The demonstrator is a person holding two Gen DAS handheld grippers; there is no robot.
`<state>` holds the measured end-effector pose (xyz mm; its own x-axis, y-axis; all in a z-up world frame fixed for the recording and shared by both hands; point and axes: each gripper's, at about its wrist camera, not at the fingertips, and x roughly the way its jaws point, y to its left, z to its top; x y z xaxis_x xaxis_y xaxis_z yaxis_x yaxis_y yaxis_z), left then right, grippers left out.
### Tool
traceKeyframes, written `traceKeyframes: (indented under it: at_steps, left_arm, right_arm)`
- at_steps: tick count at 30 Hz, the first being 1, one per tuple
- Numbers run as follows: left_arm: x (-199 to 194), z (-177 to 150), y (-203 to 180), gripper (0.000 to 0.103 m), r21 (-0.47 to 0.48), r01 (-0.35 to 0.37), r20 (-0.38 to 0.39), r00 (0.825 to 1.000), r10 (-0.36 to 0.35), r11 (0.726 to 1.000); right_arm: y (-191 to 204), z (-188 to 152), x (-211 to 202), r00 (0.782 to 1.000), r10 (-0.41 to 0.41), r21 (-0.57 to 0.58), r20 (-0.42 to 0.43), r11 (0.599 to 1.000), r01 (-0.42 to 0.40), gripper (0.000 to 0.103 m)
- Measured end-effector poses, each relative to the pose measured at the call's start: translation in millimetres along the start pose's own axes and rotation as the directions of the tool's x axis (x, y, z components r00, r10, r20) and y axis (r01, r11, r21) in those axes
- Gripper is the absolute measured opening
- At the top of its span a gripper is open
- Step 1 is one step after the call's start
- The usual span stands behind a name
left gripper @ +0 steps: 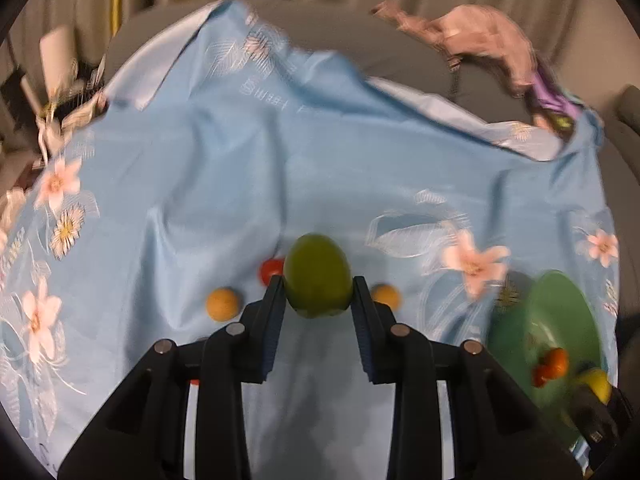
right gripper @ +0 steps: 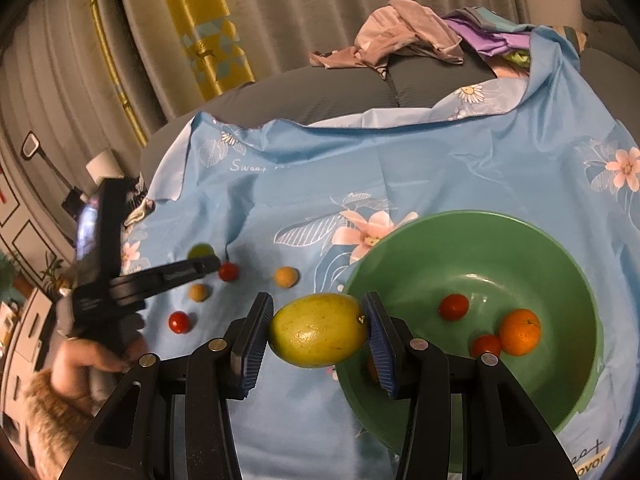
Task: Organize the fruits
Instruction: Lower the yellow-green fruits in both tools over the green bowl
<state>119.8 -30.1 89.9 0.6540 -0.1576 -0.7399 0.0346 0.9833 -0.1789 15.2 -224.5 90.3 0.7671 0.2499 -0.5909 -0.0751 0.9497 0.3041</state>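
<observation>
The left tongs [left gripper: 318,294] clamp a green fruit [left gripper: 318,276]. The right tongs [right gripper: 318,330] clamp a yellow-green mango [right gripper: 319,330] by its ends, just left of the green bowl [right gripper: 472,232]. Risk: the rounded, smooth mango could pivot out between the pads and drop short of the rim onto the blue floral sheet [right gripper: 280,184].

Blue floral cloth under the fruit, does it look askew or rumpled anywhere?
Yes. The blue floral cloth lies wrinkled, its far edge folded back to show a pale underside over the grey cushion. A heap of clothes sits behind it. The green bowl stands upright; nothing looks spilled.
</observation>
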Motion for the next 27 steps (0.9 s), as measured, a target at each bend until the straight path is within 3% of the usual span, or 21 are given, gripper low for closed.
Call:
traceKeyframes:
  at_steps: [4,9,19,27]
  left_arm:
    - [-35,-3,-29,0.033,0.092,0.034,0.092,0.995,-0.042,0.995]
    - [-70,-15,-57,0.033,0.169,0.148,0.127,0.977,-0.17,0.975]
    - [-85,-41,-116,0.033,0.302,0.321,0.059,0.934,-0.353,0.898]
    - [-66,-56,-139,0.033,0.367,0.329,-0.002,0.936,-0.353,0.87]
  right_arm:
    - [-8,1,-4,1.0,-0.007,0.025,0.012,1.0,0.006,0.048]
    - [-22,2,-15,0.999,-0.026,0.07,0.039,0.997,0.023,0.048]
    - [-57,3,-39,0.99,-0.109,0.18,0.094,0.979,0.091,0.048]
    - [-76,2,-39,0.986,-0.148,0.234,0.075,0.964,0.127,0.048]
